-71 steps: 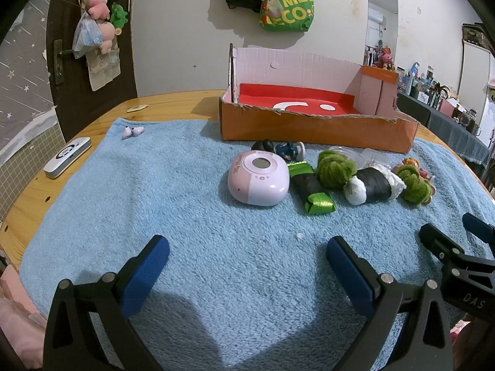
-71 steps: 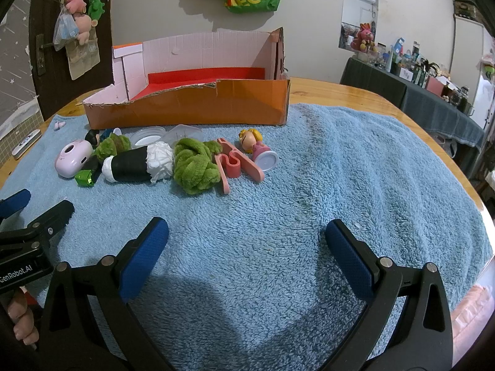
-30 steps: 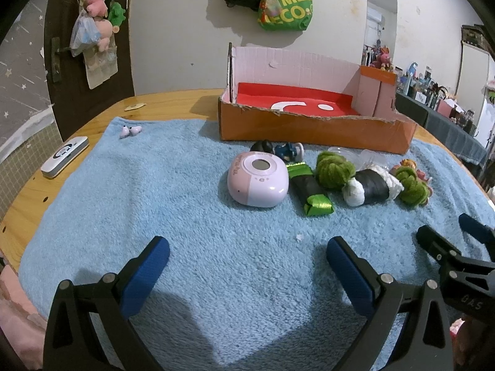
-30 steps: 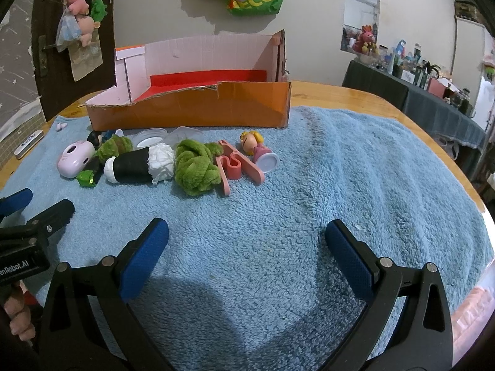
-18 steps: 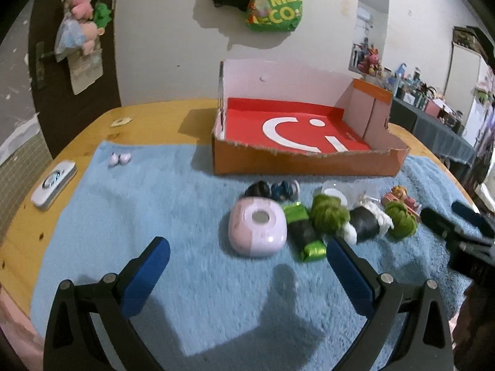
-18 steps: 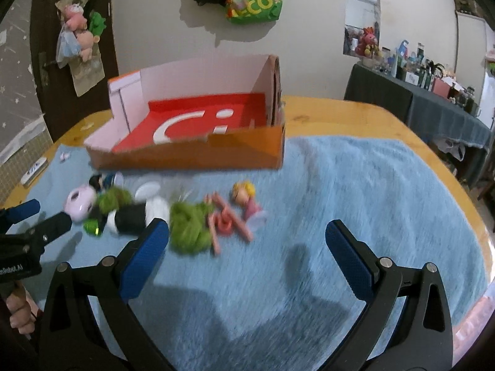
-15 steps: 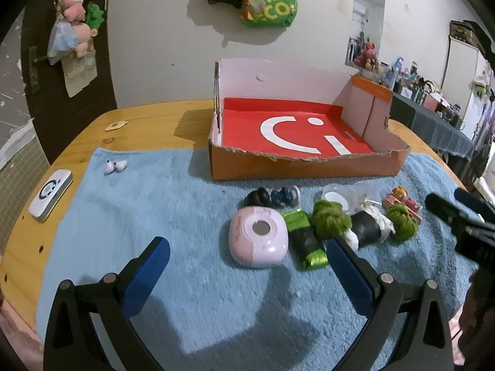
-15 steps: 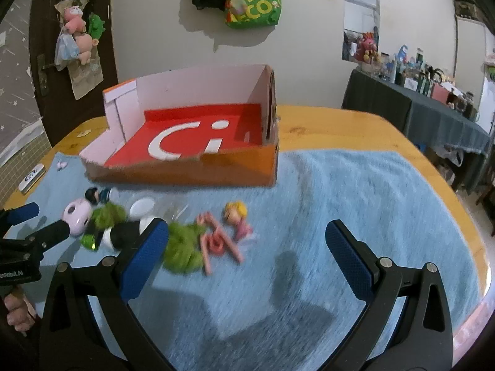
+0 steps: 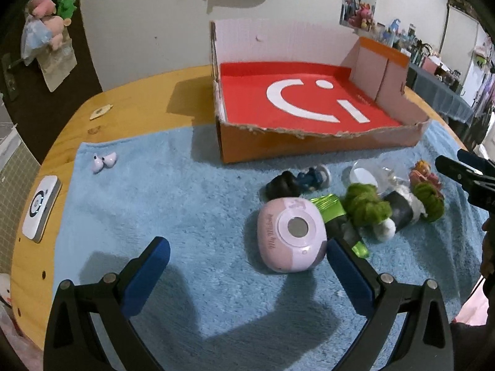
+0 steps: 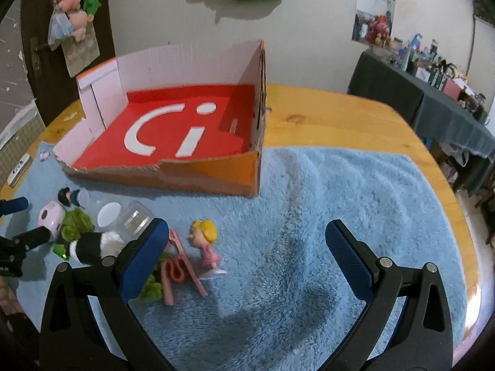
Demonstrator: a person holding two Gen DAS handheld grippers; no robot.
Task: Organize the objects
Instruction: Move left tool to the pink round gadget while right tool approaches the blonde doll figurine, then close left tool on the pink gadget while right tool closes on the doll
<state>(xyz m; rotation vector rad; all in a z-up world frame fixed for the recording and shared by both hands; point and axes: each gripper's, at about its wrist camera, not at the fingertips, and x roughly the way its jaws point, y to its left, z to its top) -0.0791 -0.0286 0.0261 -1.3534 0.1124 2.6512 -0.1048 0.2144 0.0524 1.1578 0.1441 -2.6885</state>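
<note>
Both grippers gape wide and hold nothing: the left gripper hangs over the round pink plastic gadget, the right gripper above the small blonde doll in pink. Toys lie clustered on the fluffy blue towel, just before the open orange cardboard box with a red floor.

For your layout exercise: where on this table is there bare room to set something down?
The box floor is bare. The towel is free right of the doll, and left of the pink gadget up to the earbuds. Crowded: the toy row before the box.
</note>
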